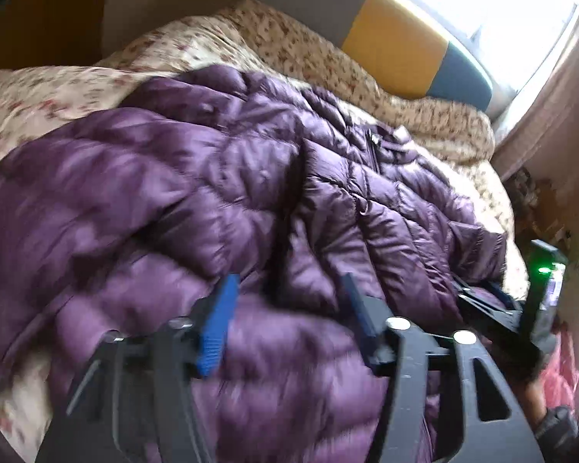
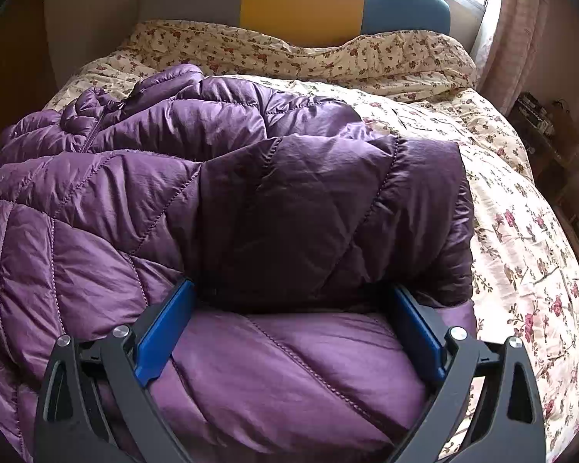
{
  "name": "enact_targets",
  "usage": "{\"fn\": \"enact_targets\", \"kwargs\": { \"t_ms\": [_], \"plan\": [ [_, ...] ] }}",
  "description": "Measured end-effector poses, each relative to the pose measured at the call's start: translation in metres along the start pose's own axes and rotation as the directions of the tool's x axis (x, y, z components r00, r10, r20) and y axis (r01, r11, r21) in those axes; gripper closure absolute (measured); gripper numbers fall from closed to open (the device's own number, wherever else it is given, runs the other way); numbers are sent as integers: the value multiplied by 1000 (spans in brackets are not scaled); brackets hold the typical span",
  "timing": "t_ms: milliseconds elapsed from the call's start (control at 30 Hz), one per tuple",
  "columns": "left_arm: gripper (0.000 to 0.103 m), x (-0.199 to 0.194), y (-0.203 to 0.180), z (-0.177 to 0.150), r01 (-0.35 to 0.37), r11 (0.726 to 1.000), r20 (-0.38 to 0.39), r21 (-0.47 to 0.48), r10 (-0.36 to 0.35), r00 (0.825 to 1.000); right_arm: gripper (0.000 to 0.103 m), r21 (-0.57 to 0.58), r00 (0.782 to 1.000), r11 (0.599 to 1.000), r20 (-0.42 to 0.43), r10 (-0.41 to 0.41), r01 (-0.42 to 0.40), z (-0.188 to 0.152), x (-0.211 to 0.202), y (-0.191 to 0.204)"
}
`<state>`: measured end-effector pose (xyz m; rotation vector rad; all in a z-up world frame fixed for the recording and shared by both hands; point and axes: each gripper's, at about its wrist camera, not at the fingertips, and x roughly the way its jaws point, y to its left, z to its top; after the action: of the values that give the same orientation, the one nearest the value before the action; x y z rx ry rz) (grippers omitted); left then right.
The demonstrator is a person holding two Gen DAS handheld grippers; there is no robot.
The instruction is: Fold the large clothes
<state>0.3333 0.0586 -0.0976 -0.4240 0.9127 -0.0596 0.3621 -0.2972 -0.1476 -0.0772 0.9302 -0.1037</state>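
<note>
A purple quilted down jacket (image 1: pixel 251 193) lies spread over the bed, its zipper running up the middle. In the blurred left wrist view my left gripper (image 1: pixel 285 305) hovers low over a puffy part of the jacket. Its jaws stand partly apart, with fabric bulging between the blue pads (image 1: pixel 216 324) but not visibly pinched. Seen from the right wrist, the jacket (image 2: pixel 251 193) has a folded-over panel in front. My right gripper (image 2: pixel 293 297) stands wide open astride the near edge of that fold, a pad on each side.
A cream floral quilt (image 2: pixel 501 231) covers the bed under the jacket. Behind it stands a grey, yellow and blue headboard (image 2: pixel 301 0). A pink curtain (image 2: pixel 521 38) and cluttered shelves (image 2: pixel 540 123) are at the right. The other gripper's black housing with a green light (image 1: pixel 544 270) shows at the right.
</note>
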Motion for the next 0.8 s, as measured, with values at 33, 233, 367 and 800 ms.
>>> {"fn": "enact_targets", "kwargs": {
  "t_ms": [33, 233, 367, 800],
  "plan": [
    [44, -11, 5, -5, -2, 1000, 6, -12, 3, 1000, 6, 0, 1000, 1000, 1, -1, 1, 0, -1, 1],
    [44, -90, 71, -53, -35, 984, 52, -175, 45, 998, 6, 0, 1000, 1000, 7, -2, 2, -1, -1, 2],
    [44, -152, 143, -99, -93, 923, 77, -373, 131, 988, 6, 2, 1000, 1000, 10, -2, 2, -2, -3, 3],
    [44, -266, 291, -182, -17, 564, 187, -825, 302, 935, 5, 0, 1000, 1000, 22, -10, 10, -5, -6, 1]
  ]
}}
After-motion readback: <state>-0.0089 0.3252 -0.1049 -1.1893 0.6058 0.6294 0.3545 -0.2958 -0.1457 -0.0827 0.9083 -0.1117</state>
